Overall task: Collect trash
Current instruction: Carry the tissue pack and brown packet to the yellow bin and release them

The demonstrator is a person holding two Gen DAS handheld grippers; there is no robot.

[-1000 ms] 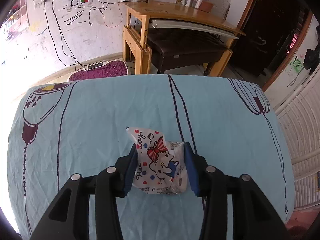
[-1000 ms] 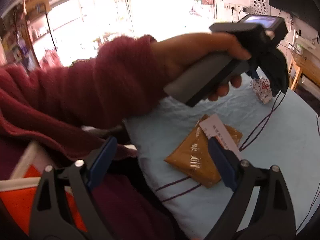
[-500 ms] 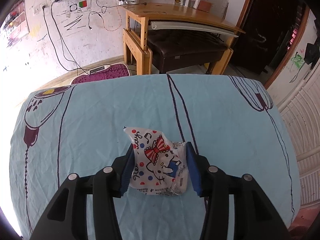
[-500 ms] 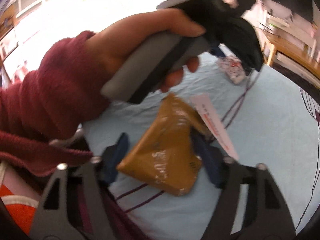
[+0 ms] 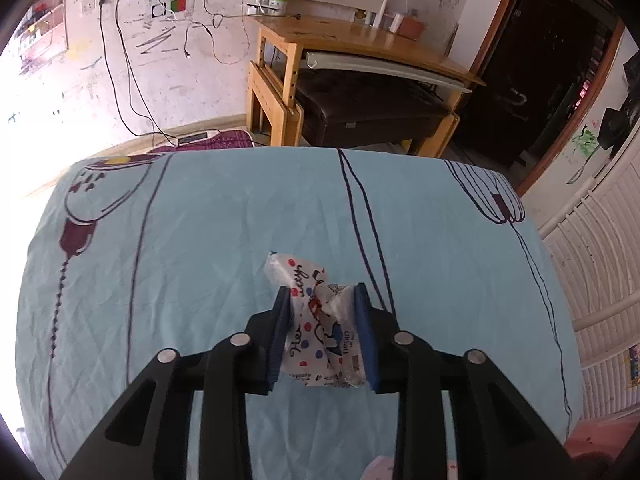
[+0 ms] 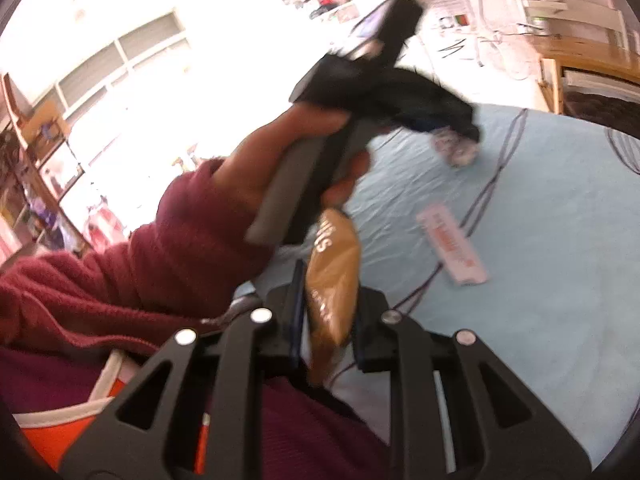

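Observation:
My left gripper (image 5: 322,300) is shut on a white cartoon-print wrapper with coloured dots (image 5: 316,332), crumpled between the blue pads and held just above the light blue tablecloth (image 5: 200,240). In the right wrist view the same wrapper (image 6: 456,148) hangs from the left gripper (image 6: 460,136), held by a hand in a maroon sleeve. My right gripper (image 6: 326,280) is shut on a brown snack packet (image 6: 334,276), lifted off the cloth. A pink and white paper strip (image 6: 450,244) lies flat on the cloth to its right.
A wooden desk (image 5: 360,40) with a dark padded bench (image 5: 368,108) under it stands beyond the table's far edge. A white slatted rail (image 5: 592,264) runs along the right. The person's maroon sleeve (image 6: 160,248) and body fill the left of the right wrist view.
My left gripper squeezed the printed wrapper tighter and lifted it. My right gripper moved onto the brown packet, shut on it and raised it; the paper strip stayed on the cloth.

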